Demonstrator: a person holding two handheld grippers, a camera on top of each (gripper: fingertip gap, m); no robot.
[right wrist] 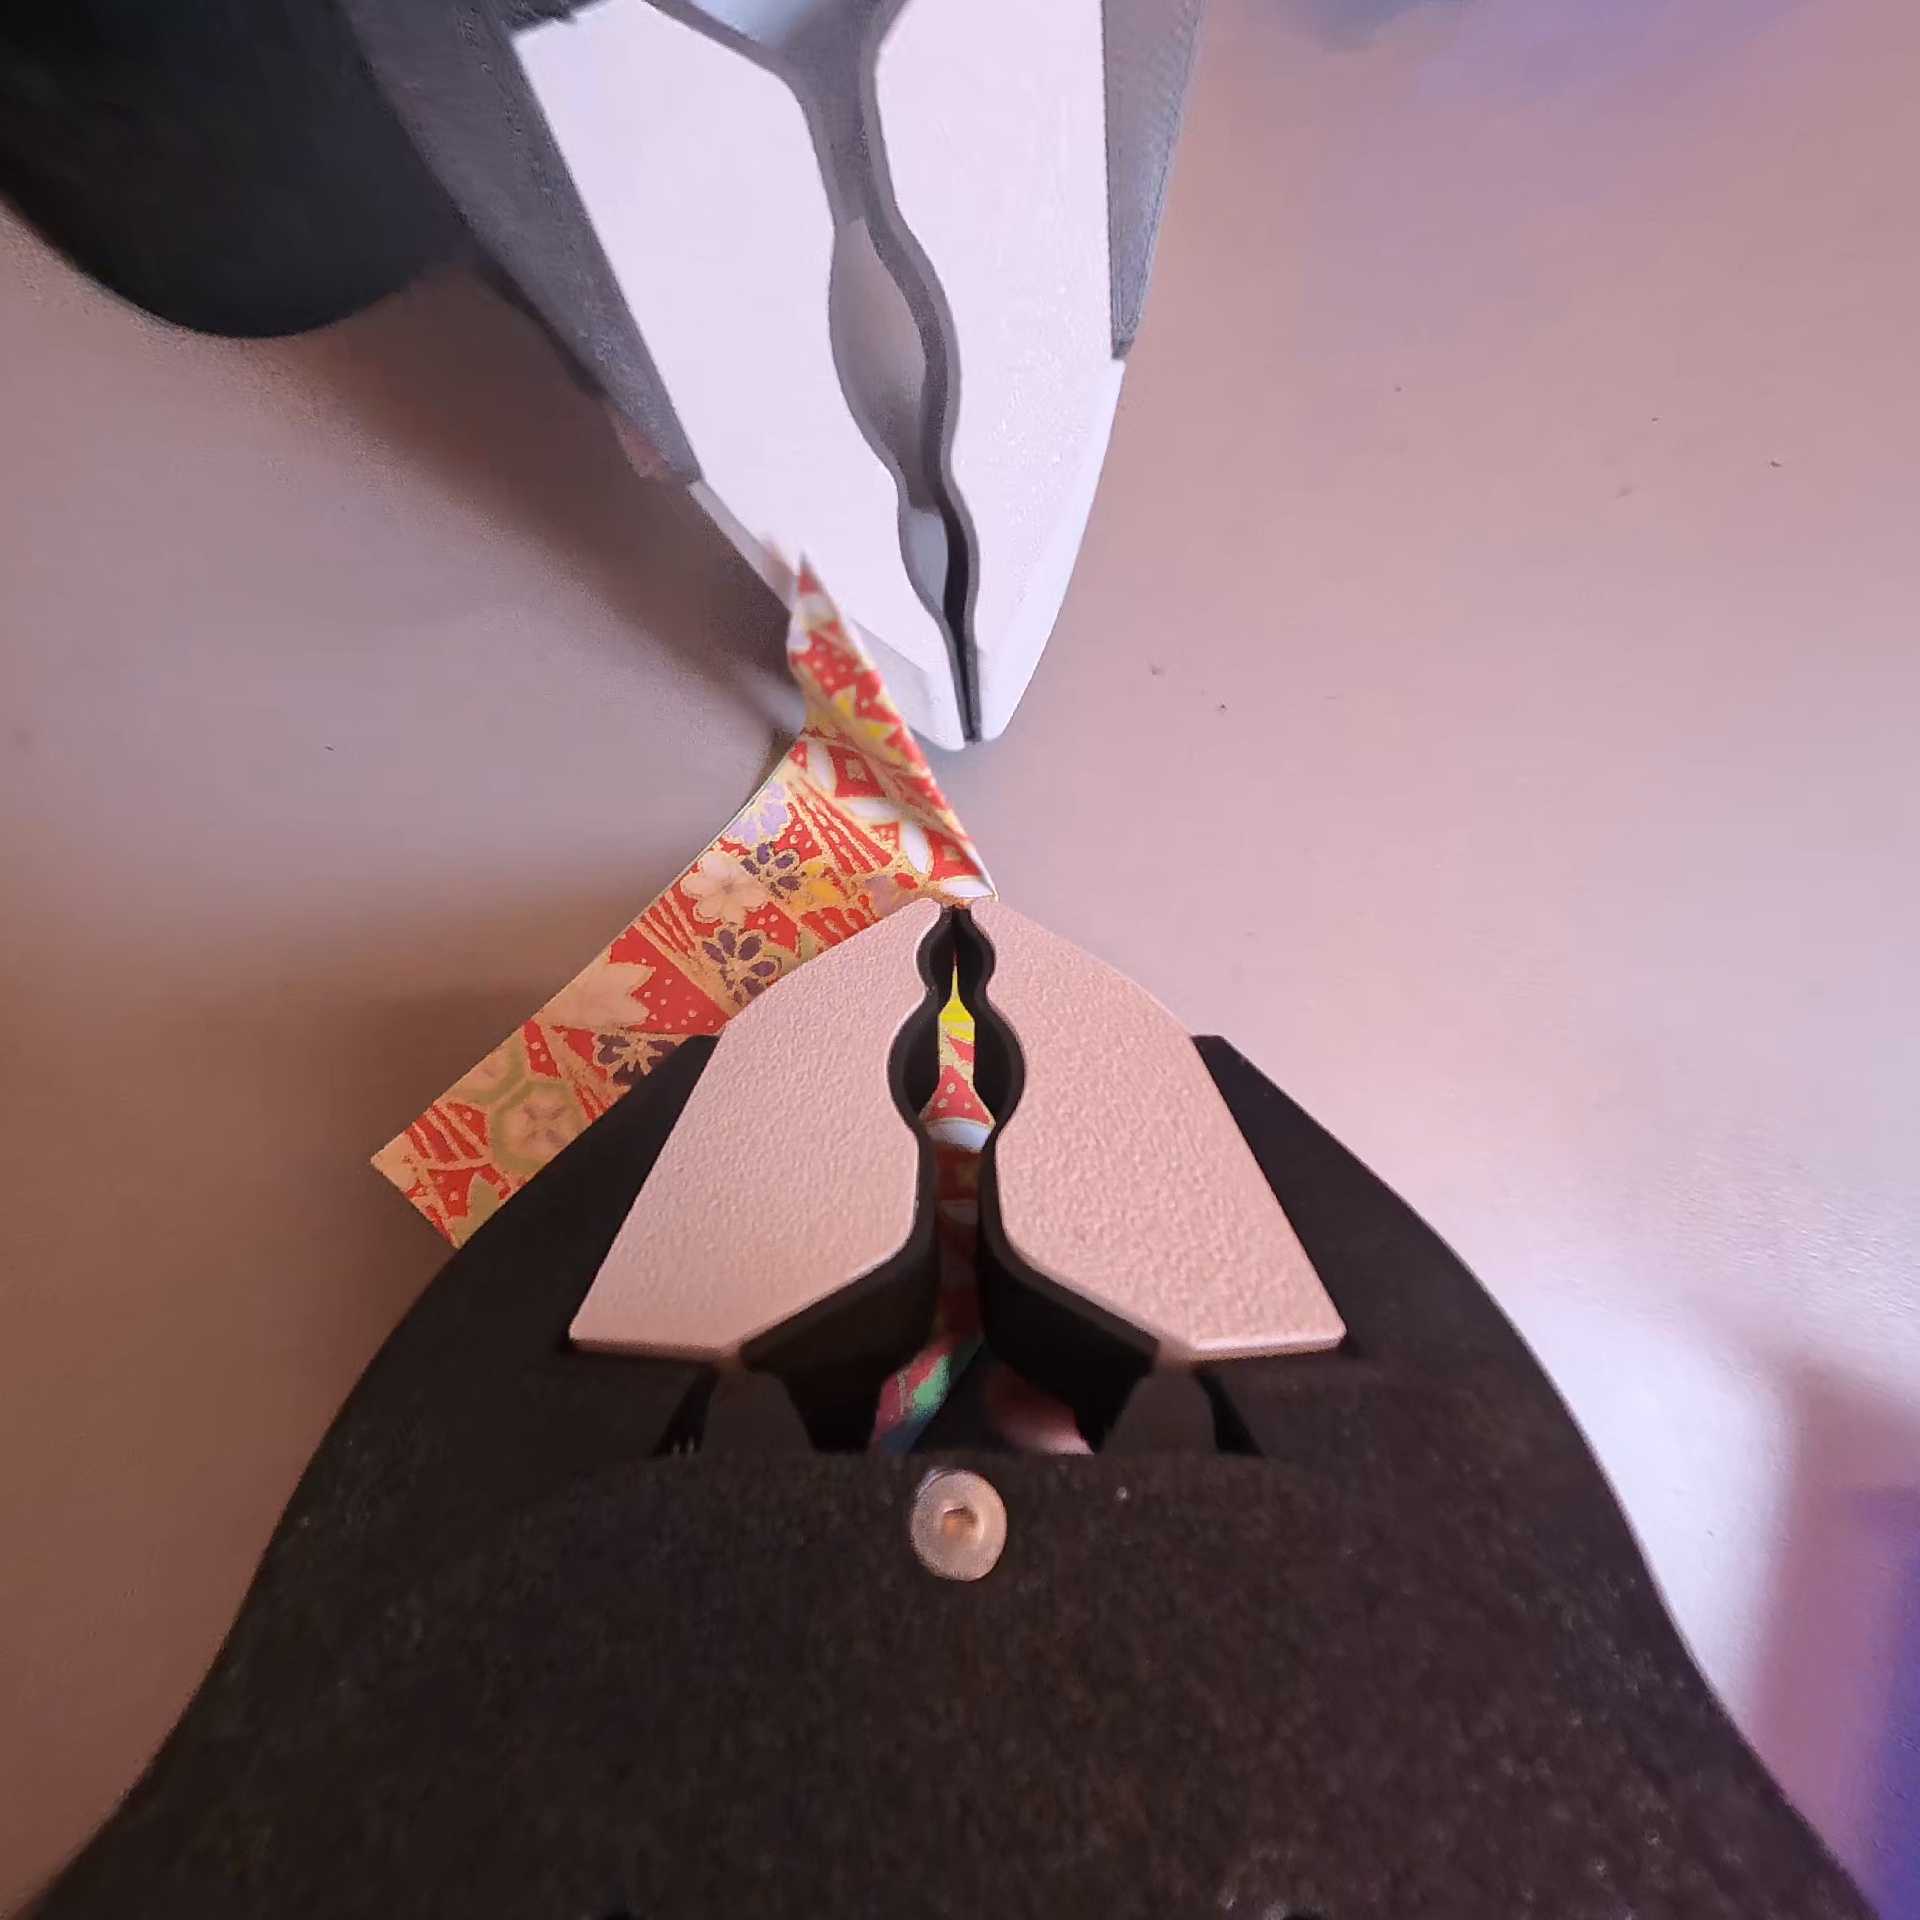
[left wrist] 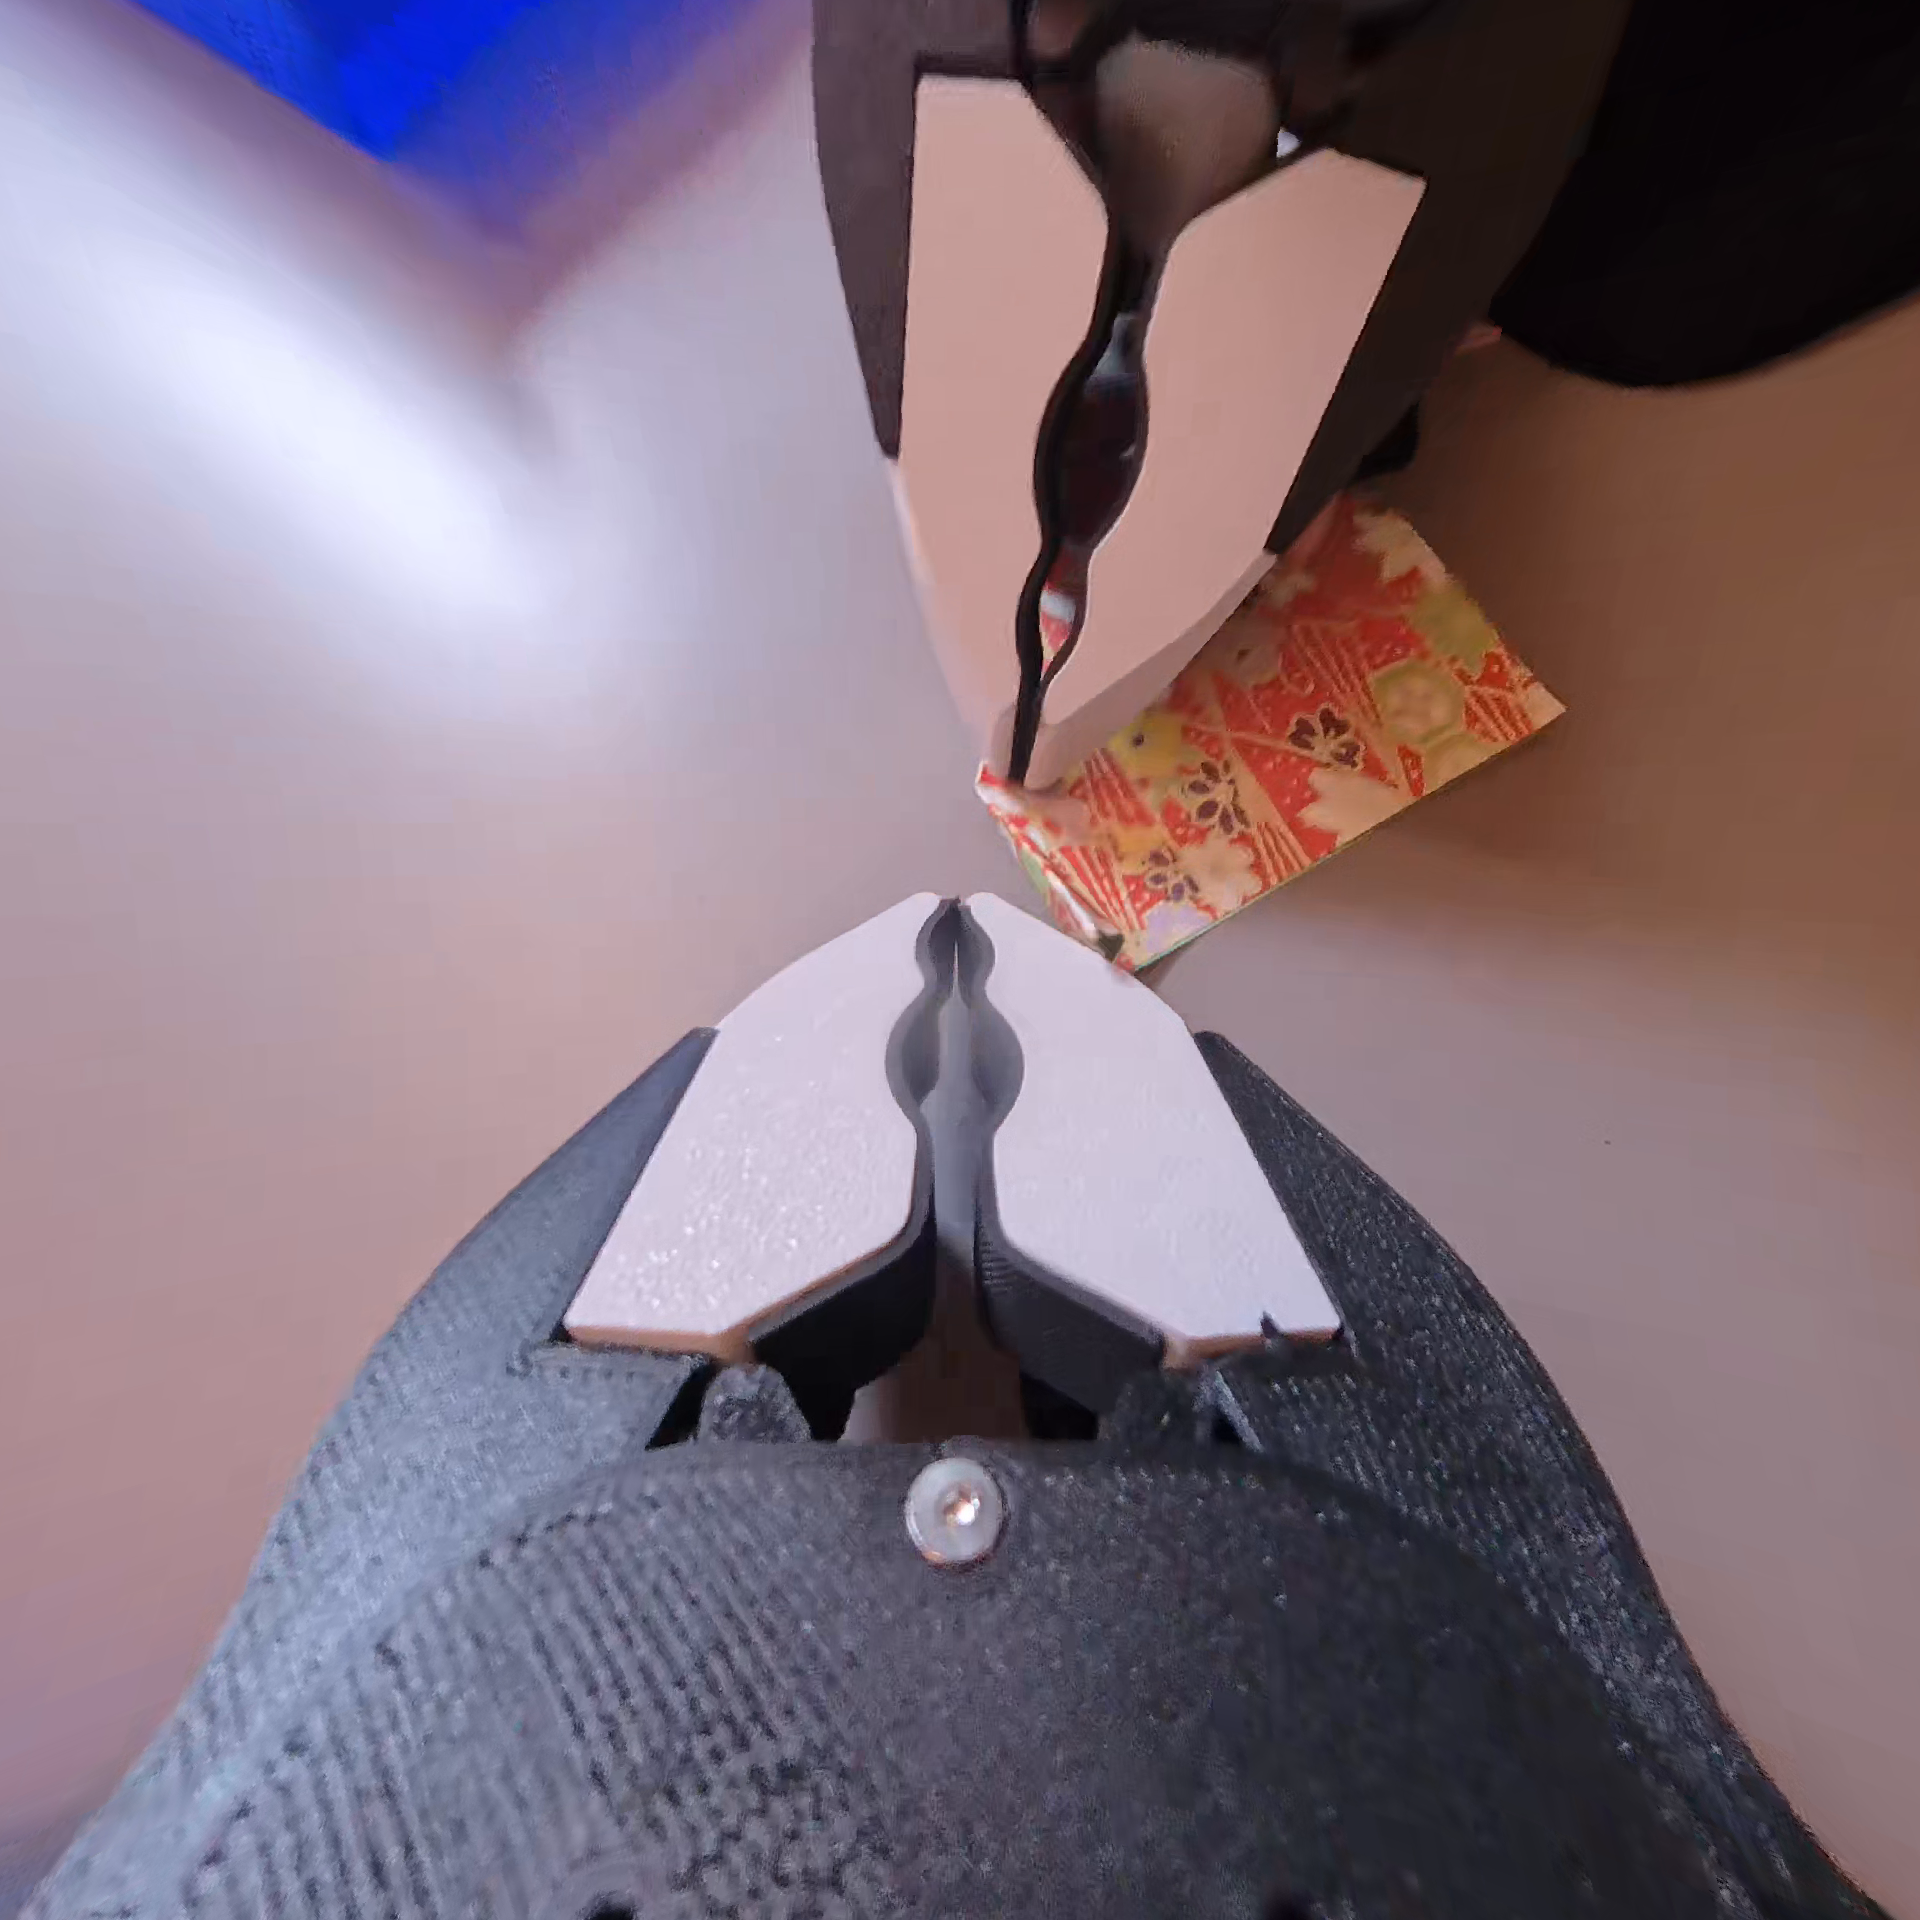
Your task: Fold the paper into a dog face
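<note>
No legible text or signs anywhere

Plain indoor workspace of uncertain kind: smooth pale tabletop (left wrist: 416,831), blurred blue object (left wrist: 416,94) beyond.

The paper (right wrist: 727,935) lies on the desk (right wrist: 1455,727). The right tongs (right wrist: 956,914) sit over the paper's corner, their tips pinching it. The left tongs (right wrist: 971,727) stand just beyond the paper's far edge, tips together, facing the right tongs across the paper.
</note>
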